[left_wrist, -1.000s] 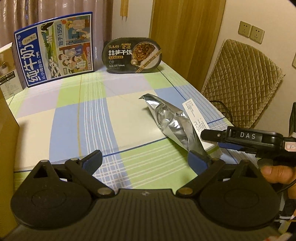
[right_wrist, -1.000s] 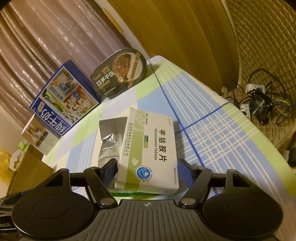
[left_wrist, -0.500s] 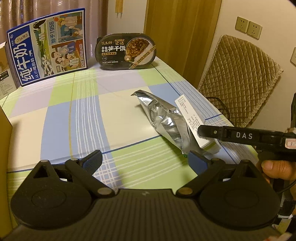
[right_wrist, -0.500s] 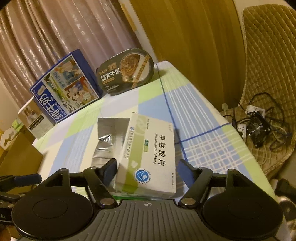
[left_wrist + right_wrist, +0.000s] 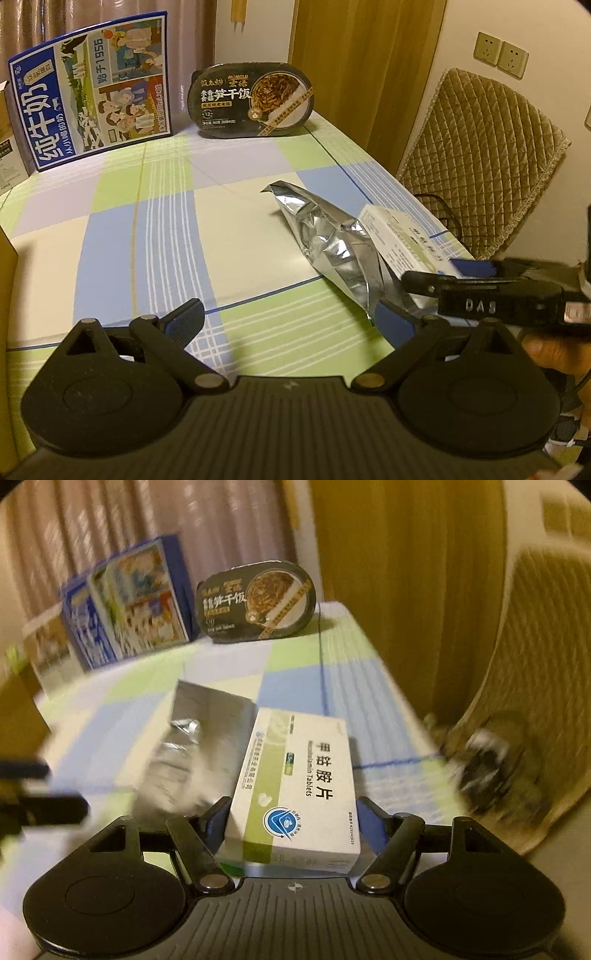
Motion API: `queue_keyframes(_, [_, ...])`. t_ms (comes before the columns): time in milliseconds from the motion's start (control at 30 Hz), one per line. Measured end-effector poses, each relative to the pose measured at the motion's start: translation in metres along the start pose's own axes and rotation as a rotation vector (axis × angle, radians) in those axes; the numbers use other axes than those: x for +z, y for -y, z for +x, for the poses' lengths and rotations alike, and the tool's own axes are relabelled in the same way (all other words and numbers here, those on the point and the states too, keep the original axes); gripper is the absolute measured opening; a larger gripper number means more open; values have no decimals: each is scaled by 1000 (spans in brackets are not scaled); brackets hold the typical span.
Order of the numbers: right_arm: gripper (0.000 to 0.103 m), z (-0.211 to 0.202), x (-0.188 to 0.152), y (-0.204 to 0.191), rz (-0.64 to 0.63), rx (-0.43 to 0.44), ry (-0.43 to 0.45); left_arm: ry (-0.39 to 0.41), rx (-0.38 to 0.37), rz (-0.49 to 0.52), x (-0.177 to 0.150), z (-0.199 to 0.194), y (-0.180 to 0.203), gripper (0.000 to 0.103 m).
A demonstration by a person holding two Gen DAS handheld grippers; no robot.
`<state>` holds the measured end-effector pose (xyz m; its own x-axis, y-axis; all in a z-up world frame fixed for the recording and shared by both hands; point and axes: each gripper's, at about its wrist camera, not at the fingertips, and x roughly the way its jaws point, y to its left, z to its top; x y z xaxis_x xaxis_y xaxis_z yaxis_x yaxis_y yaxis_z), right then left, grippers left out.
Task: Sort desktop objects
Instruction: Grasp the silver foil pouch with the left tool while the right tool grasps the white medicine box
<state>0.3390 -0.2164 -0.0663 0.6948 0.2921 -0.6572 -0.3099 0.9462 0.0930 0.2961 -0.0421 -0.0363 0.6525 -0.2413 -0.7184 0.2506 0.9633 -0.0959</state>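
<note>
A white and green tablet box [image 5: 295,786] sits between the fingers of my right gripper [image 5: 295,808], whose jaws are closing on it, both pads at its sides. In the left wrist view the same box [image 5: 402,240] is tilted over the table's right edge, with the right gripper [image 5: 461,273] and a hand behind it. A crumpled silver foil pouch [image 5: 325,236] lies on the checked tablecloth [image 5: 147,229] just left of the box. My left gripper [image 5: 290,314] hangs open over the near part of the table, nothing between its fingers.
At the back stand a blue milk carton box [image 5: 92,107] and a dark oval instant rice bowl [image 5: 251,99]. A brown cardboard box [image 5: 7,280] borders the table on the left. A quilted chair [image 5: 480,158] stands to the right of the table.
My right gripper has rolled with the tablet box in it, so the box now shows its broad face in the left wrist view. The left gripper has stayed open and almost still.
</note>
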Motion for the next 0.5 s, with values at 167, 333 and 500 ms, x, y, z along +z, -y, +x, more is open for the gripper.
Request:
queue_keyframes(167, [69, 5, -6, 7, -102, -25, -30, -3, -18, -4, 4, 12, 9, 97])
queue_keyframes(333, [69, 9, -20, 12, -120, -10, -54, -7, -52, -28, 12, 32, 22, 97])
queue_keyframes(500, [69, 8, -28, 16, -110, 6, -52, -42, -70, -77, 21, 58, 29, 86])
